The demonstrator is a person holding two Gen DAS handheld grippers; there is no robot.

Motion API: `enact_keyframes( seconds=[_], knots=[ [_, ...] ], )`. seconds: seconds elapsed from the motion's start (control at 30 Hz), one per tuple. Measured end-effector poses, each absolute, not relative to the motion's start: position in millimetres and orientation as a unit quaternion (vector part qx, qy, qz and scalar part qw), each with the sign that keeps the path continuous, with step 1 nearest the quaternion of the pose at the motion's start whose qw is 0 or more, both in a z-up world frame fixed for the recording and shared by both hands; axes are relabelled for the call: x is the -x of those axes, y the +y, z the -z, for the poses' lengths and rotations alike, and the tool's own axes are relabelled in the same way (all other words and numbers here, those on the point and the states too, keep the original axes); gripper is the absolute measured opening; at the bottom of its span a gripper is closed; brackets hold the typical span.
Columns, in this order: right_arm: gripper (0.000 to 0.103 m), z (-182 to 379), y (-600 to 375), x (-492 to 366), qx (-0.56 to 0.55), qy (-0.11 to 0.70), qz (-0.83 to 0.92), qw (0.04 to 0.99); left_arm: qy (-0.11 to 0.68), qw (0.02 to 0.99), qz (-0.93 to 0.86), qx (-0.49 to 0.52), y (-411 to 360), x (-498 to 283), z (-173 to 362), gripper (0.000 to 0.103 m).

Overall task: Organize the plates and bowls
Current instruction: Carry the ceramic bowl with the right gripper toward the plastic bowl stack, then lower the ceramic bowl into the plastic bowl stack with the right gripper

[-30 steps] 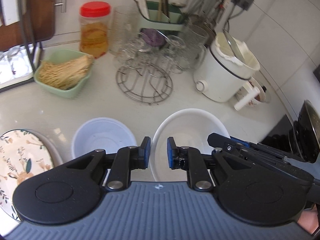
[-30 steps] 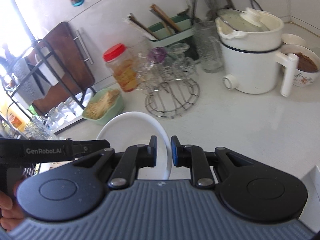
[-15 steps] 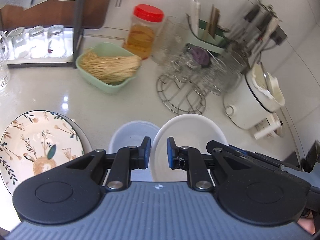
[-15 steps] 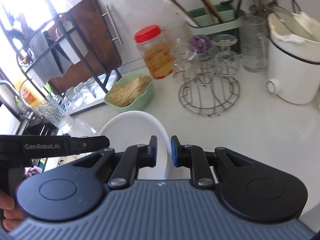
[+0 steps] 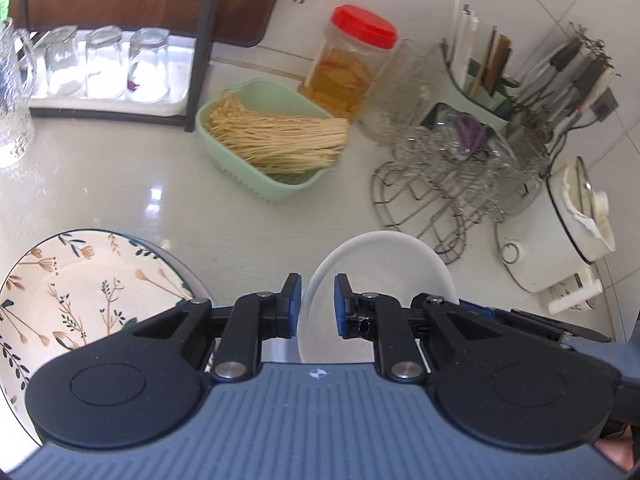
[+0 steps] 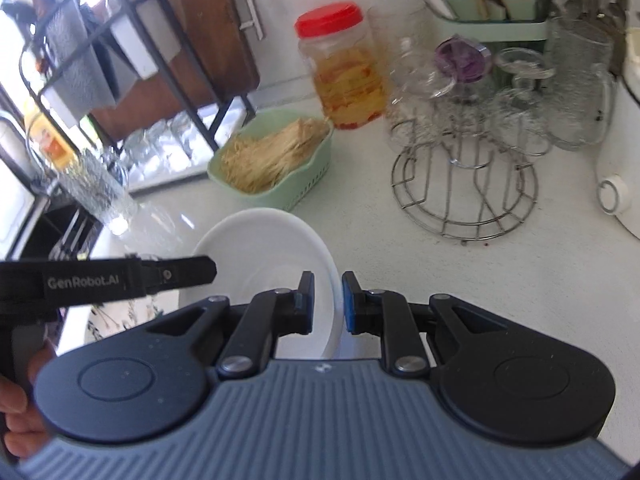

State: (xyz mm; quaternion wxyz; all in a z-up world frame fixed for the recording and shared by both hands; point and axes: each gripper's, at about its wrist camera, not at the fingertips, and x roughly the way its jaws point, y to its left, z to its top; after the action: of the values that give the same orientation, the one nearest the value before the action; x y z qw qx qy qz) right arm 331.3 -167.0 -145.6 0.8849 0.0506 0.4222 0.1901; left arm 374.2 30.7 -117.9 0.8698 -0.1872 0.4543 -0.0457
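Both grippers pinch the same white bowl (image 5: 384,264) from opposite sides, holding it over the pale worktop (image 5: 100,184); the left gripper (image 5: 317,300) has its fingers drawn narrow on the bowl's left rim, which runs up through the slim gap between the blue pads; the right gripper (image 6: 327,300) is just as narrow, with the bowl's (image 6: 260,248) right rim caught between its pads.

The left wrist view shows a flower-patterned plate (image 5: 80,288) at lower left, just beside the left gripper and partly hidden under it; the right wrist view gives only a faint sliver of pattern below the other gripper's strap, too blurred to be sure of. The left view also takes in the white electric pot (image 5: 560,240) with its lid at far right, a row of upturned glasses (image 5: 104,64) on a white tray under a dark rack leg, and the tip of the right gripper coming in from the right behind the bowl.

The right view shows what the left lacks: the left gripper's black arm with white lettering (image 6: 80,280) crossing in front of the bowl's left side, a person's fingertips (image 6: 16,424) at the lower left edge, and a bright window area behind the rack.

Both views share the green basket of dried noodles (image 5: 276,140), the red-lidded jar (image 5: 352,60) behind it, and the wire stand of glasses (image 6: 464,184).
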Motion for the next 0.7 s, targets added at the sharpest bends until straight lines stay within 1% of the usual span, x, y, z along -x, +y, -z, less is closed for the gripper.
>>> enact_keyframes(
  seconds=[0.13, 0.4, 0.53, 0.57, 0.6, 0.63, 0.67, 0.7],
  knots=[
    [0.019, 151, -157, -332, -0.019, 0.426, -0.199, 0.883, 0.461, 0.864, 0.037, 0.198, 39, -375, 127, 0.019],
    [0.019, 156, -161, -333, -0.041, 0.443, -0.194, 0.874, 0.475, 0.858, 0.042, 0.193, 38, -374, 138, 0.019],
    [0.019, 153, -166, -327, -0.041, 0.434, -0.192, 0.879, 0.473, 0.857, 0.043, 0.201, 38, -371, 137, 0.019],
    [0.022, 152, -167, -326, -0.038, 0.432, -0.191, 0.880, 0.470, 0.859, 0.042, 0.199, 38, -369, 136, 0.019],
    [0.030, 151, -169, -325, -0.039, 0.430, -0.193, 0.881, 0.469, 0.859, 0.044, 0.199, 38, -368, 135, 0.019],
    [0.036, 150, -171, -324, -0.042, 0.429, -0.195, 0.881, 0.469, 0.859, 0.046, 0.201, 38, -368, 135, 0.019],
    [0.045, 149, -173, -324, -0.045, 0.427, -0.195, 0.882, 0.469, 0.859, 0.045, 0.202, 38, -367, 135, 0.019],
    [0.047, 149, -175, -323, -0.047, 0.425, -0.195, 0.883, 0.470, 0.858, 0.043, 0.203, 39, -366, 135, 0.019]
  ],
)
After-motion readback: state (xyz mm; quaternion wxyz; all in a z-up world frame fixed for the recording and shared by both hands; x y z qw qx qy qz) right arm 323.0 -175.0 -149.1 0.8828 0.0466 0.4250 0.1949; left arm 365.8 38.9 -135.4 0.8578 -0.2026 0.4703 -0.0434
